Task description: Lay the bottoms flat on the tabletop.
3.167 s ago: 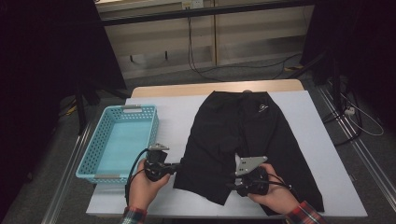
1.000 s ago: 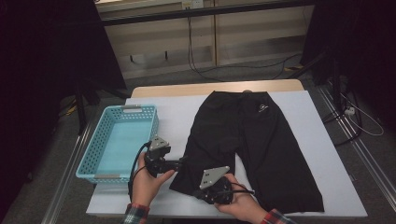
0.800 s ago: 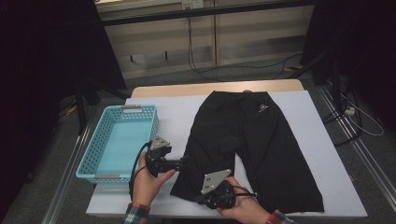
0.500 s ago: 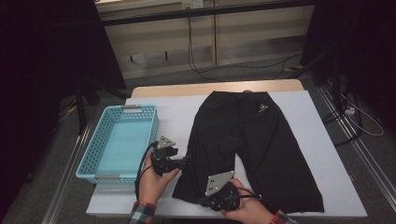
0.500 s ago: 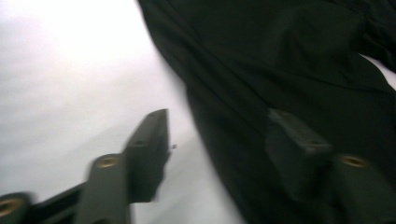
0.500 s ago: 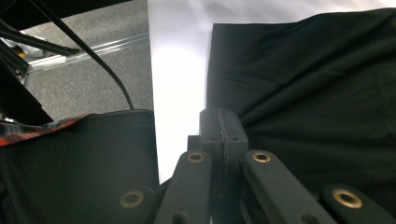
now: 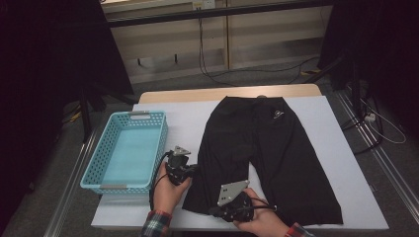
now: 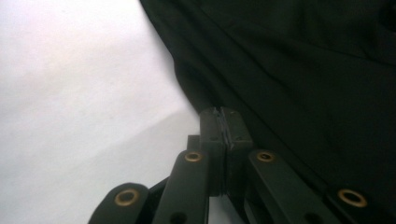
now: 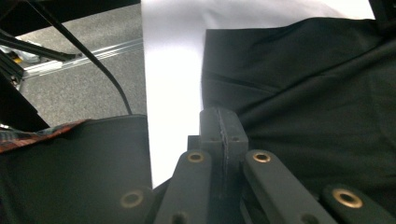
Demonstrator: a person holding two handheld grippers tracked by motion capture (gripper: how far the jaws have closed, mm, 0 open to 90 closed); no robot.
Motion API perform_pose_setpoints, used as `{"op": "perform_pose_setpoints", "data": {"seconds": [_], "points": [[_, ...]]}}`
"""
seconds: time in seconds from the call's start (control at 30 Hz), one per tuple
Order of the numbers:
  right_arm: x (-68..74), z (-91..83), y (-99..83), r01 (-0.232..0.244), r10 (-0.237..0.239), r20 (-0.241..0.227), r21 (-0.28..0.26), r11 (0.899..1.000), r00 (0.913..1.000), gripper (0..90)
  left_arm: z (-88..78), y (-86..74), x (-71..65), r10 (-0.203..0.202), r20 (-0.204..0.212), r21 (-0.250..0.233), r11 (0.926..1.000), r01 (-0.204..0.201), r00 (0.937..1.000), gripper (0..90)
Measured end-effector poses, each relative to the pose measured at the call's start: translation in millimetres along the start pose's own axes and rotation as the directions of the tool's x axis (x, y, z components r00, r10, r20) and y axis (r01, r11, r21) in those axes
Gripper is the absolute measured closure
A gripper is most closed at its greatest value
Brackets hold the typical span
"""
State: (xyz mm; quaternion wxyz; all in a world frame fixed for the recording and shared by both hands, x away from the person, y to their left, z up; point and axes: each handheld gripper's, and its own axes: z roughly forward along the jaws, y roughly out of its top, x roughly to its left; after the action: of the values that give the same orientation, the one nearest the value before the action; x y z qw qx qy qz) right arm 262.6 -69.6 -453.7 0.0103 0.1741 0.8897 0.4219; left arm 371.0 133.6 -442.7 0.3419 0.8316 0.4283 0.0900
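We see a pair of black fabric shorts (image 7: 262, 153) lying flat on the white-covered desk (image 7: 346, 163), with the waistband at 12 o'clock and the two legs toward 6 o'clock. At 9 o'clock from the shorts stands a light blue plastic basket with a perforated wall (image 7: 101, 175).

The left hand-held gripper (image 7: 191, 169) sits at the outer edge of the left leg, at about 7 o'clock of the garment. Its jaws have just been closing, and in the left gripper view the left hand-held gripper (image 8: 225, 126) has its pads pressed together on the edge of the black fabric (image 8: 299, 74), just where the cloth meets the white desk surface (image 8: 70, 93).

The right hand-held gripper (image 7: 215, 213) is at the hem of the same leg, at 6 o'clock. In the right gripper view the right hand-held gripper (image 9: 223, 127) is closed on the black cloth (image 9: 317, 93), and a fold of it lies over the lower left of that view. A plaid sleeve (image 7: 157, 221) shows at the left wrist.
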Motion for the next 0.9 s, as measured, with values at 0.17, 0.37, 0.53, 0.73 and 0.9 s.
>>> {"op": "perform_pose_setpoints", "data": {"seconds": [0.17,0.37,0.53,0.73,0.9], "points": [[2.5,0.7,2.3,0.006,-0.006,-0.02,-0.008,1.0,0.9998,90.0,-10.4,-1.0,5.9,-0.032,-0.018,-0.01,0.9995,0.031,0.9993,89.5],[4.9,1.2,5.3,0.007,-0.008,-0.029,-0.023,1.0,0.9995,90.0,-15.1,-1.7,6.9,-0.024,-0.044,-0.005,0.9997,0.023,0.9988,89.5],[6.0,1.3,5.6,0.008,-0.009,-0.031,-0.024,1.0,0.9995,90.0,-12.8,-3.7,8.7,-0.043,-0.03,-0.002,0.9991,0.043,0.9986,89.2],[-1.9,-8.4,7.2,-0.016,0.018,0.036,-0.048,0.999,0.9992,69.4,-10.2,-5.3,6.7,-0.031,-0.002,-0.046,0.9985,0.031,0.9995,55.5],[-23.8,-29.8,5.9,-0.075,0.087,0.127,-0.1,0.992,0.988,53.4,-11.8,-6.2,6.7,0.006,0.021,-0.071,0.9975,-0.005,0.9997,32.9]]}}
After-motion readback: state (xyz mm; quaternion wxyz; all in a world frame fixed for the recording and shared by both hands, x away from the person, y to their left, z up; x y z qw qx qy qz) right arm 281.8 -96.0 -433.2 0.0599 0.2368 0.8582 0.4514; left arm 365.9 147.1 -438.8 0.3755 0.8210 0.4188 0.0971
